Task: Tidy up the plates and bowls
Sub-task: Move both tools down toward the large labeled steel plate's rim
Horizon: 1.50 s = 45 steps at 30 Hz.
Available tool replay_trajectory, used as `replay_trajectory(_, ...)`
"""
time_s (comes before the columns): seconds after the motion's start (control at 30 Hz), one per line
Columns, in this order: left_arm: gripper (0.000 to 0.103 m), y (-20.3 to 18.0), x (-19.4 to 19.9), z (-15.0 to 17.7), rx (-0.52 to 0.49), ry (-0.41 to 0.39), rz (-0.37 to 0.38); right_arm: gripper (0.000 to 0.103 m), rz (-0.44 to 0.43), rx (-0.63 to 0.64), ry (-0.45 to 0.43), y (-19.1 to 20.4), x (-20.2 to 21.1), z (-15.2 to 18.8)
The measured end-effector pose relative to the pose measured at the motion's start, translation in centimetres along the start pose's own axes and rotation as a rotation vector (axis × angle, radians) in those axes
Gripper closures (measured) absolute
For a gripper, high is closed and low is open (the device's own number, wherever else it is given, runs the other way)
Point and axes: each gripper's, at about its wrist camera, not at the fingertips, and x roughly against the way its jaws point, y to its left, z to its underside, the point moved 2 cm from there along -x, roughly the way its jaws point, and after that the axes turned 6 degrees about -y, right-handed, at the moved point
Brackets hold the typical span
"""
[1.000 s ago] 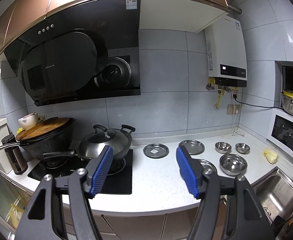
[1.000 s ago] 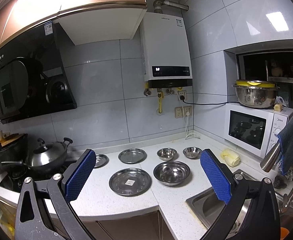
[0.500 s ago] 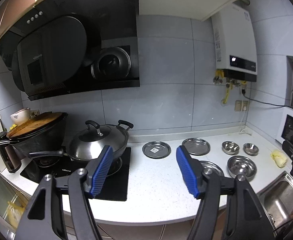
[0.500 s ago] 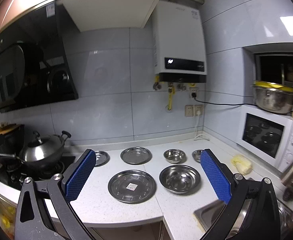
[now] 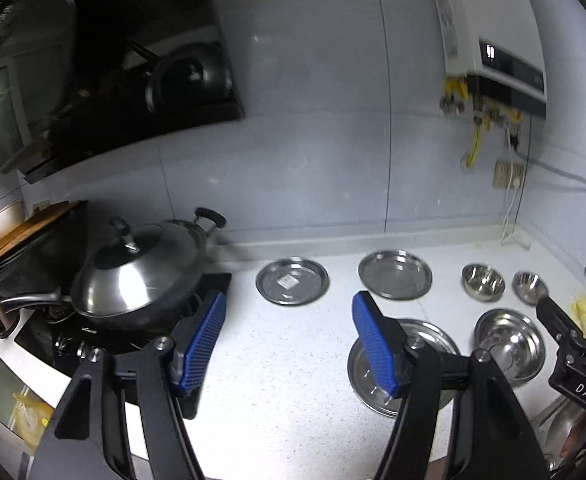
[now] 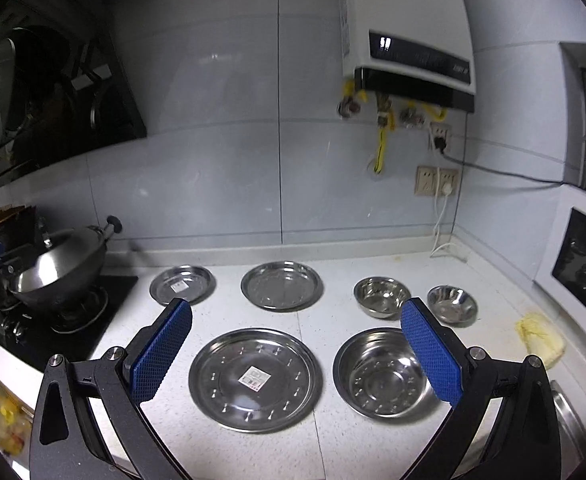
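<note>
Steel dishes lie on the white counter (image 6: 333, 432). The large plate (image 6: 255, 378) and large bowl (image 6: 381, 372) are in front. Behind them are a small plate (image 6: 183, 284), a medium plate (image 6: 281, 285), a medium bowl (image 6: 381, 297) and a small bowl (image 6: 452, 304). My right gripper (image 6: 297, 348) is open and empty above the large plate and bowl. My left gripper (image 5: 289, 340) is open and empty over bare counter, with the small plate (image 5: 292, 280) and medium plate (image 5: 395, 274) beyond and the large plate (image 5: 433, 360) to its right.
A lidded steel wok (image 5: 137, 276) sits on the black stove (image 5: 93, 344) at the left. A sink (image 6: 573, 420) lies at the right, with a yellow cloth (image 6: 541, 340) and a microwave (image 6: 585, 268) beside it. A water heater (image 6: 409, 32) hangs on the wall.
Both grippers have moved forward and tilted down toward the counter. The dishes appear larger and closer. Both stay open.
</note>
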Motion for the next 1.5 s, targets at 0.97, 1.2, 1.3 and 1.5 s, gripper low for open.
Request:
replay_trajectory(0.97,0.039,-6.9,-25.7,9.1,-0.227,0.507,0.259,0.001,0.084,0.016,0.478,3.4,-21.2,9.9)
replay_trajectory(1.2,0.039,-8.1,-28.1,10.9,-0.229,0.612,0.244,0.001,0.086,0.014,0.57,2.0,-23.3,12.1)
replay_trajectory(1.3,0.039,-8.7,-28.7,11.5,-0.24,0.642,0.229,0.001,0.077,-0.015,0.6,1.0,-23.5,12.9)
replay_trajectory(1.5,0.067,-9.2,-29.7,12.8,-0.225,0.726,0.233,0.001,0.04,-0.033,0.638,0.6,-24.3,13.9)
